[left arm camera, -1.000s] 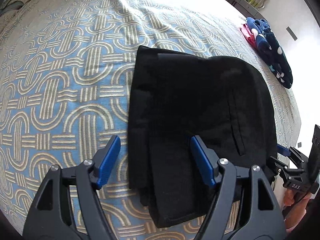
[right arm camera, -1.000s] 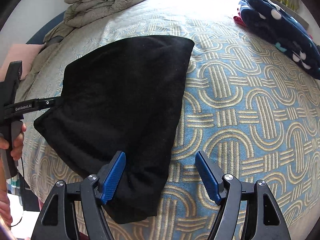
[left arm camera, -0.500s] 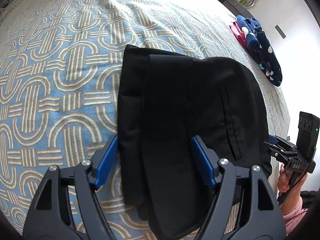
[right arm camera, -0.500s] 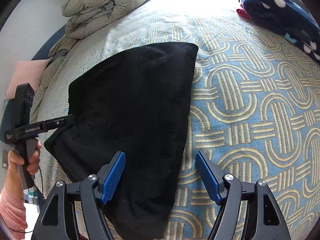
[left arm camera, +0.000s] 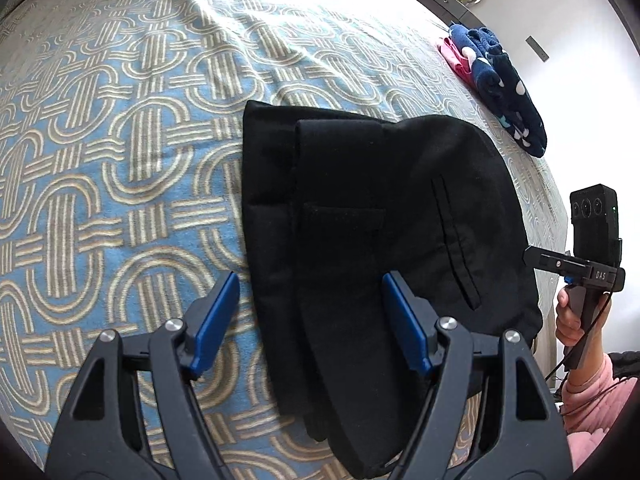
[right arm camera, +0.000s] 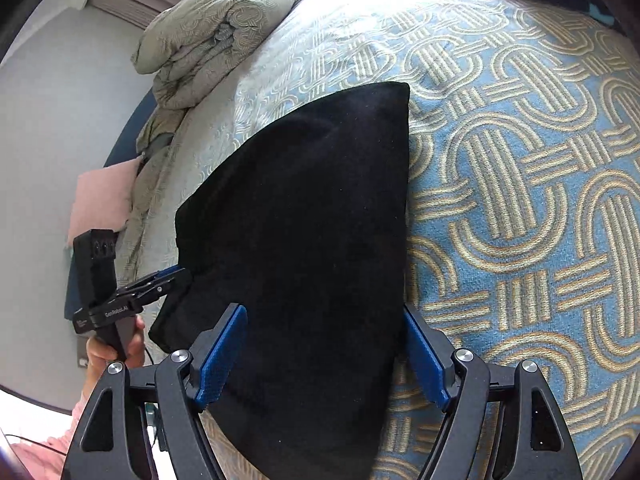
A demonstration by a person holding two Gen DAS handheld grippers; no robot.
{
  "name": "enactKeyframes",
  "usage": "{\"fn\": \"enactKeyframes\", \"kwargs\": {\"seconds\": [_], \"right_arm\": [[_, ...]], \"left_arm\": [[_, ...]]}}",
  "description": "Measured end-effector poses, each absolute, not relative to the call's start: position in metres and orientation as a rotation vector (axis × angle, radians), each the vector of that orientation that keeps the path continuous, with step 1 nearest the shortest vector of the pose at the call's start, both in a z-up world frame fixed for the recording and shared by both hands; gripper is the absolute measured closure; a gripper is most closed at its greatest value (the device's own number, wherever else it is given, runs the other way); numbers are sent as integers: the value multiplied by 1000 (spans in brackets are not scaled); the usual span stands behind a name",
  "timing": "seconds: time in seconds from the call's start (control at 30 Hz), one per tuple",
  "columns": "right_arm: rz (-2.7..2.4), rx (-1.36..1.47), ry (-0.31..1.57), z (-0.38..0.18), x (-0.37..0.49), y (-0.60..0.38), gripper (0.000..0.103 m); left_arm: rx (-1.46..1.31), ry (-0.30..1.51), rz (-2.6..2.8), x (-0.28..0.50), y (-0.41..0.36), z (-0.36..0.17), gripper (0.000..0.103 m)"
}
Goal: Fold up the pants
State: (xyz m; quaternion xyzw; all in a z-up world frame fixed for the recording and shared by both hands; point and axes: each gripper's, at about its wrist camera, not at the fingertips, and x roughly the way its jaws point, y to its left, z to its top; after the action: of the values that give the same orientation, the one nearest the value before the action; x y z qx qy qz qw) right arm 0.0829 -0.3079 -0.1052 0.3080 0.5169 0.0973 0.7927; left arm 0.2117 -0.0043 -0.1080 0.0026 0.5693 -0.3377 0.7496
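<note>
The folded black fabric pants [left arm camera: 380, 240] lie flat on your blue bedspread with tan interlocking-loop pattern [left arm camera: 100, 160], layered edges at 9 o'clock of the bundle in the left wrist view, slit pocket at 3. Your left gripper [left arm camera: 310, 322] has fingers apart, straddling the near folded edge. Your right gripper [right arm camera: 324, 354] is likewise spread, pants between the blue pads. Navy polka-dot fleece bundle [left arm camera: 504, 88] sits at 1 o'clock, well apart. Rolled grey-green quilt [right arm camera: 212, 36] at 11 in the right view.
</note>
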Motion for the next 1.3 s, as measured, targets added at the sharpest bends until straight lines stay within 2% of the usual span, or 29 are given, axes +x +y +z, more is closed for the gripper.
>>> {"fn": "enactKeyframes", "kwargs": {"seconds": [0.2, 0.3, 0.33, 0.53, 0.63, 0.67, 0.8, 0.83, 0.97, 1.03, 1.1, 1.13, 1.2, 1.27, 1.3], "right_arm": [[193, 638, 1122, -105, 93, -296, 23], [210, 610, 1116, -106, 98, -293, 23], [217, 608, 1111, -106, 101, -294, 23], [229, 595, 1126, -110, 119, -293, 24], [213, 498, 1136, -105, 115, -285, 37], [221, 472, 1137, -104, 111, -285, 37], [249, 526, 1135, -109, 105, -295, 36], [256, 553, 1135, -111, 107, -296, 34], [319, 696, 1083, -118, 114, -306, 15], [302, 798, 1040, -122, 115, -313, 15], [285, 815, 1042, -122, 119, -312, 15], [278, 788, 1056, -120, 120, -309, 17], [250, 692, 1073, -115, 118, -303, 35], [222, 616, 1080, -112, 113, -301, 70], [230, 627, 1074, -112, 111, -304, 76]], "left_arm": [[-11, 1239, -776, 211, -10, -110, 28], [-54, 1244, -787, 212, -10, -105, 43], [-54, 1242, -785, 212, -12, -103, 45], [1, 1232, -760, 210, -19, -103, 45], [-43, 1256, -752, 214, -11, -108, 39], [-54, 1261, -752, 216, -10, -110, 38], [-79, 1271, -783, 218, -20, -114, 17], [-50, 1263, -780, 217, -26, -113, 15], [101, 1229, -785, 207, -41, -110, 13], [99, 1233, -797, 207, -40, -109, 15], [81, 1237, -799, 210, -37, -108, 21], [65, 1238, -805, 211, -34, -107, 28], [31, 1237, -824, 214, -27, -104, 39], [4, 1239, -820, 217, -24, -102, 45], [0, 1239, -806, 218, -25, -102, 45]]}}
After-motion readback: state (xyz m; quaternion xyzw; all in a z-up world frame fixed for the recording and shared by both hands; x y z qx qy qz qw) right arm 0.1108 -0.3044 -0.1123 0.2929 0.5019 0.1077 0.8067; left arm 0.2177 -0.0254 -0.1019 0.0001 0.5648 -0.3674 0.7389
